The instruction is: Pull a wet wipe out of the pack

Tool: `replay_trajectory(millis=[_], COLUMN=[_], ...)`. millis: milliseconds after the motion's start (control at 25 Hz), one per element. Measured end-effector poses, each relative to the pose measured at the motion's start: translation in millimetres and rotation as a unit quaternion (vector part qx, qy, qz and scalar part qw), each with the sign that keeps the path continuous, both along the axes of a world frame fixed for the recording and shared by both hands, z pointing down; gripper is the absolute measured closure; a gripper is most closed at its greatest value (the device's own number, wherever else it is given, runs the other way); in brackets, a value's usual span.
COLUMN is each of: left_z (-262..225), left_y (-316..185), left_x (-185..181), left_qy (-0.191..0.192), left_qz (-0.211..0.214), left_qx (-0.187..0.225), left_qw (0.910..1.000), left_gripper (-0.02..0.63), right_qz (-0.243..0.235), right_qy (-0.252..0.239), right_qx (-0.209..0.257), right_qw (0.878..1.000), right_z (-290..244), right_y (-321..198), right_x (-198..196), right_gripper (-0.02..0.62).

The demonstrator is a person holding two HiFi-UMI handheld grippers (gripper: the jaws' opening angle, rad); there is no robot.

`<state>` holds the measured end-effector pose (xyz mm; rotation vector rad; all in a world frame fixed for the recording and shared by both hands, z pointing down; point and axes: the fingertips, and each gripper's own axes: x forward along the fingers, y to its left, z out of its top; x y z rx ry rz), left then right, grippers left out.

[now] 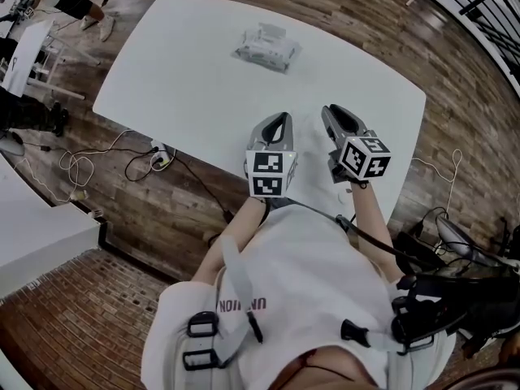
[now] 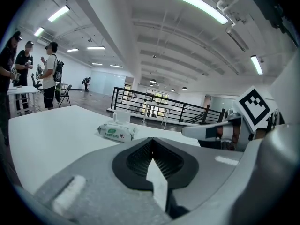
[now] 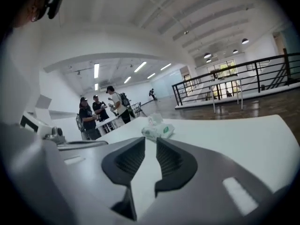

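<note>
The wet wipe pack (image 1: 266,47) lies flat on the far part of the white table (image 1: 187,88), with a white wipe sticking up from its top. Both grippers hover over the near edge and point toward it, well short of it. My left gripper (image 1: 282,117) is shut, its tips meeting with nothing between them; from its own camera the pack (image 2: 116,131) lies ahead to the left. My right gripper (image 1: 331,110) is open and empty. In the right gripper view the pack (image 3: 158,130) shows just beyond the gap between the jaws (image 3: 151,142).
The two grippers are side by side, and the right gripper (image 2: 211,131) shows in the left gripper view. Cables and a power strip (image 1: 158,157) lie on the wooden floor left of the table. Several people (image 3: 101,109) stand by another table far off. A black railing (image 2: 154,107) runs behind.
</note>
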<state>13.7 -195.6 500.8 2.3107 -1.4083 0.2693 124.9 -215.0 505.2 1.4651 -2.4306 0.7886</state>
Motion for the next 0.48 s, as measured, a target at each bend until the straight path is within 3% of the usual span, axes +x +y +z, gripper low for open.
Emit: replay_trajectory(millis=[120, 480], left_z=[-6.5, -23.1], left_y=[-1.2, -10.8], left_x=[2.8, 5.2], left_qy=[0.0, 0.0], left_qz=[-0.002, -0.018], left_qx=[0.009, 0.033], left_qw=[1.0, 0.9993], left_gripper=[0.604, 0.603], right_qz=[0.029, 0.029], right_qy=[-0.005, -0.007], right_qx=[0.055, 0.087], right_qw=[0.998, 0.996], right_z=[-29.4, -39.5], right_y=[-6.8, -6.5], right_x=[1.0, -30.1], right_gripper=[0.58, 0.589])
